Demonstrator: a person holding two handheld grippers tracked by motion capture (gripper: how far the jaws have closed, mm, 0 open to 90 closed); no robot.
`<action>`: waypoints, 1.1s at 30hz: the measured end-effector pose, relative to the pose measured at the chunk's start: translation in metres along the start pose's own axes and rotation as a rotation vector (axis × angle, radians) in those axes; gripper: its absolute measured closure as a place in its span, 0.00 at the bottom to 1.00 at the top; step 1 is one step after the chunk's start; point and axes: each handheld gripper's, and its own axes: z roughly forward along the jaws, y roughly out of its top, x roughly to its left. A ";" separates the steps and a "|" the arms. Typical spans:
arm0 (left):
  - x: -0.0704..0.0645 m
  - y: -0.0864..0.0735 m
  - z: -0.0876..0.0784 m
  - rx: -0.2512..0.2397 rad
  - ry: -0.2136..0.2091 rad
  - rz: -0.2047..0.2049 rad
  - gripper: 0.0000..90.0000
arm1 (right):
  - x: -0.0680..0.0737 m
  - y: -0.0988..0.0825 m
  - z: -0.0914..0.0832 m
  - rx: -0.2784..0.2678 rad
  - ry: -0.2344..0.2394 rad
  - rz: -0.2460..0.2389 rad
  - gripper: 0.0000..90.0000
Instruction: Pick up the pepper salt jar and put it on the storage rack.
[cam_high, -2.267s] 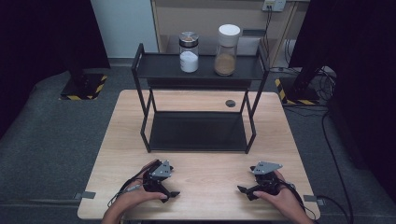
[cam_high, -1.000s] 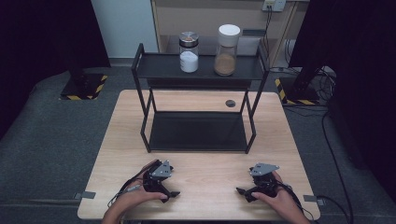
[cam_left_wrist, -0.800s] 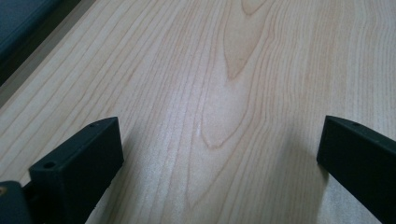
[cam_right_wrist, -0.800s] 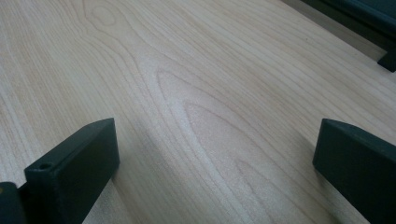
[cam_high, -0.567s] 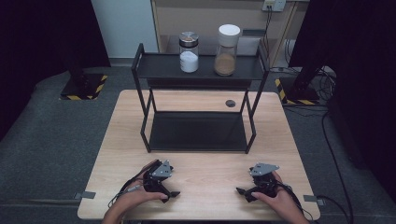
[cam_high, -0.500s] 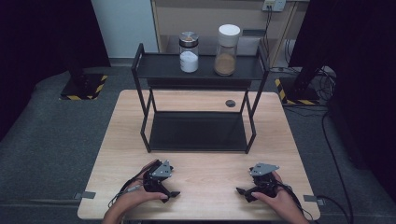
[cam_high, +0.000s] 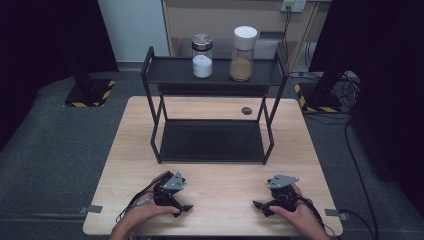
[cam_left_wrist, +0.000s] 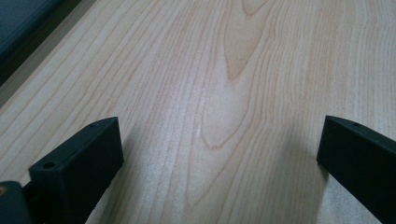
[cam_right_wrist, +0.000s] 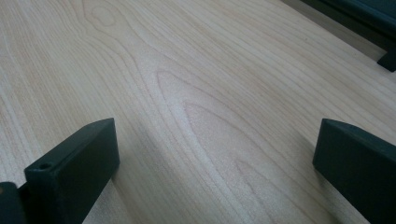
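My view: tabletop (cam_left_wrist: 243, 70) pale wood, smooth, satin sheen; fingers (cam_left_wrist: 77, 165) matt black plastic; rack (cam_high: 212, 75) black metal.

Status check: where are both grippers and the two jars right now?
Left gripper and right gripper open, empty, low over wooden table. White-powder glass jar and brown-powder jar untouched on black shelf rack. Path clear.

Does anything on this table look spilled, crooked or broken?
Nothing stands out. Both jars, the white-filled one and the brown-filled one, stand upright and capped on the rack. The left claw and right claw rest open on bare wood.
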 end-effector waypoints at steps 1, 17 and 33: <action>0.000 0.000 0.000 0.000 0.000 0.000 0.00 | 0.000 0.000 0.000 0.000 0.000 0.000 0.01; 0.000 0.000 0.000 0.001 0.001 -0.001 0.00 | 0.000 0.000 0.000 0.000 -0.002 0.001 0.01; -0.001 0.000 0.000 0.001 0.002 -0.003 0.00 | 0.002 0.000 0.000 0.000 -0.007 0.007 0.01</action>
